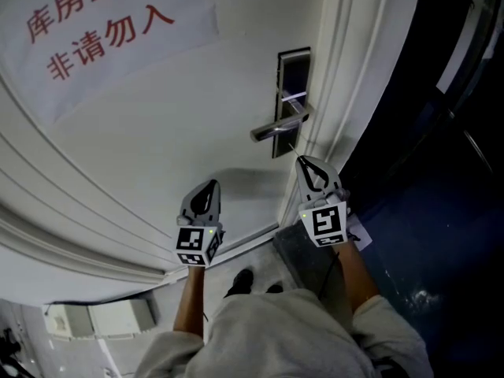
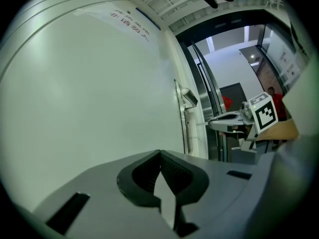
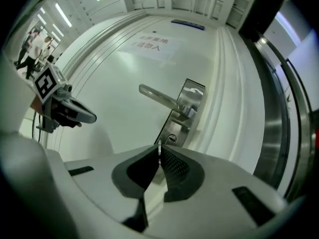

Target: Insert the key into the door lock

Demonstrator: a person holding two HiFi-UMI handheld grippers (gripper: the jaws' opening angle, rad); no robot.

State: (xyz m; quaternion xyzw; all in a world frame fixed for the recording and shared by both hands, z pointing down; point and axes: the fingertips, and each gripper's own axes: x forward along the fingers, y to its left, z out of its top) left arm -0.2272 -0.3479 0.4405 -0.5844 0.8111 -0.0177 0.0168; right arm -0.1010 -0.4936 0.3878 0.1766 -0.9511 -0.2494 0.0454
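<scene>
Right gripper (image 3: 159,152): jaws pinched the key (image 3: 159,147) and pointed at the door.
Key: a thin metal blade stuck out past the tips, just beside the keyhole (image 3: 171,139); I could not tell whether they touched.
Keyhole: sat low on the lock plate (image 3: 193,91), under the lever handle (image 3: 158,97).
Left gripper (image 2: 160,156): jaws pressed together, empty, left of the lock, near the white door (image 2: 89,93).
Far left: a paper notice (image 1: 102,22) with red characters.
</scene>
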